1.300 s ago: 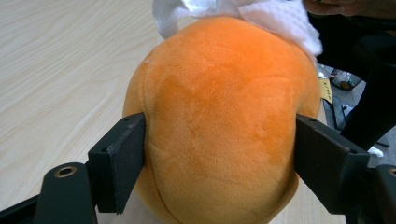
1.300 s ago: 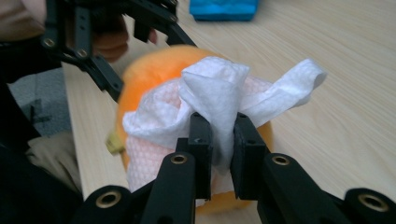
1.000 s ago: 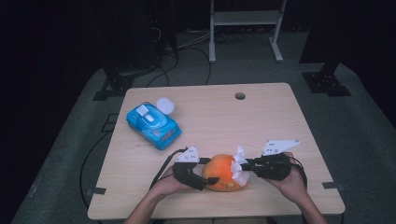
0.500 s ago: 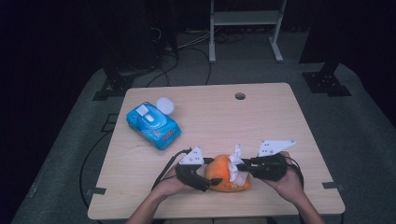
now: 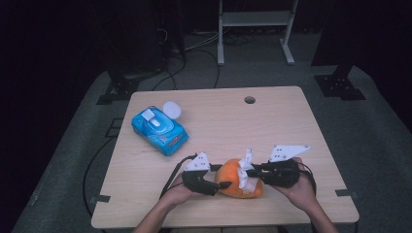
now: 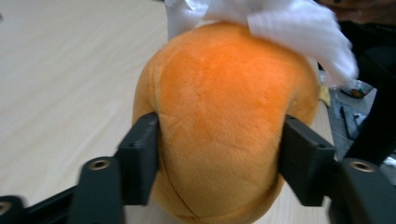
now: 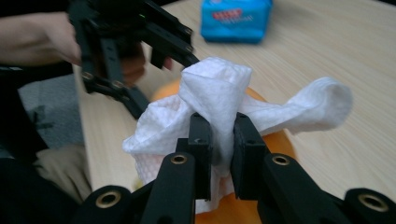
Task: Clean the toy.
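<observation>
Now the words on one blue wipes pack [image 5: 159,129] are too blurry to read. One left gripper [image 5: 219,185] has just been closing and squeezes one orange plush toy [image 6: 224,121]. One right gripper [image 7: 219,140] pinches one white wipe [image 7: 219,93].

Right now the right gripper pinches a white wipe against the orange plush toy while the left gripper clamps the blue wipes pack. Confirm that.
Not quite. The left gripper has been closing its jaws around the orange plush toy, as the left gripper view shows; the blue wipes pack lies untouched farther back. The right gripper does pinch the white wipe.
</observation>
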Action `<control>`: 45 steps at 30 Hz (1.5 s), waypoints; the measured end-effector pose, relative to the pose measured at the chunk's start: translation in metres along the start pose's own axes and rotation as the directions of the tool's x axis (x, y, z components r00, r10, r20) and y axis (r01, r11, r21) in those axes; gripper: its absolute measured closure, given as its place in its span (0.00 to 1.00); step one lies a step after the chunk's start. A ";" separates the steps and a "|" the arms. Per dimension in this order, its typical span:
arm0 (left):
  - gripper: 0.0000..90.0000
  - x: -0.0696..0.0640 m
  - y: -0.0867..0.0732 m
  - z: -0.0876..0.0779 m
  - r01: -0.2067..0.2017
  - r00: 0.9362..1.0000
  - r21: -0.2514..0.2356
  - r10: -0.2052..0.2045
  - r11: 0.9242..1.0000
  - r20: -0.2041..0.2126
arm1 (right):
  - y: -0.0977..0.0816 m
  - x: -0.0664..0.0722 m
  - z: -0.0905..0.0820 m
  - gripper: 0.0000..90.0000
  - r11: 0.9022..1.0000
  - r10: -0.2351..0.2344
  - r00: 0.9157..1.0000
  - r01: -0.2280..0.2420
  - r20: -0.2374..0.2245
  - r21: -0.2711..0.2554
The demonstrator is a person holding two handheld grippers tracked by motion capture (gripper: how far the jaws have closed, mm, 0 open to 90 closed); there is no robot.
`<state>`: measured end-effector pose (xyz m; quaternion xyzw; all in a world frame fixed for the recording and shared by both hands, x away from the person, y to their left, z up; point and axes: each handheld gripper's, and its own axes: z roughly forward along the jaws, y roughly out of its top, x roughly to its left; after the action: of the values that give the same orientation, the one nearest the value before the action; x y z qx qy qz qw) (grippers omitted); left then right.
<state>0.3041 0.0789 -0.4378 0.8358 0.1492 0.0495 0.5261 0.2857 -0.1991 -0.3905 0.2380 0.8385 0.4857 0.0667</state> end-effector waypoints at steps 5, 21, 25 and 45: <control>0.44 -0.006 0.008 -0.004 -0.046 0.999 -0.012 0.046 0.999 -0.022 | 0.007 0.006 -0.002 0.88 0.999 -0.038 0.999 0.038 -0.004 -0.013; 0.21 -0.004 0.002 0.000 0.015 1.000 0.009 -0.015 1.000 -0.013 | 0.000 0.000 0.003 0.88 1.000 -0.011 1.000 0.011 0.009 0.003; 0.18 -0.001 -0.001 0.002 0.045 0.999 0.014 -0.045 0.999 -0.009 | -0.002 -0.003 0.001 0.88 1.000 -0.006 1.000 0.006 0.026 0.007; 0.40 -0.009 0.005 0.002 -0.010 1.000 0.015 0.011 1.000 -0.024 | 0.006 0.004 -0.006 0.88 1.000 -0.018 1.000 0.018 0.008 -0.025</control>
<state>0.2974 0.0723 -0.4338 0.8398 0.1515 0.0614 0.5178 0.2818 -0.1995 -0.3817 0.2314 0.8341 0.4947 0.0775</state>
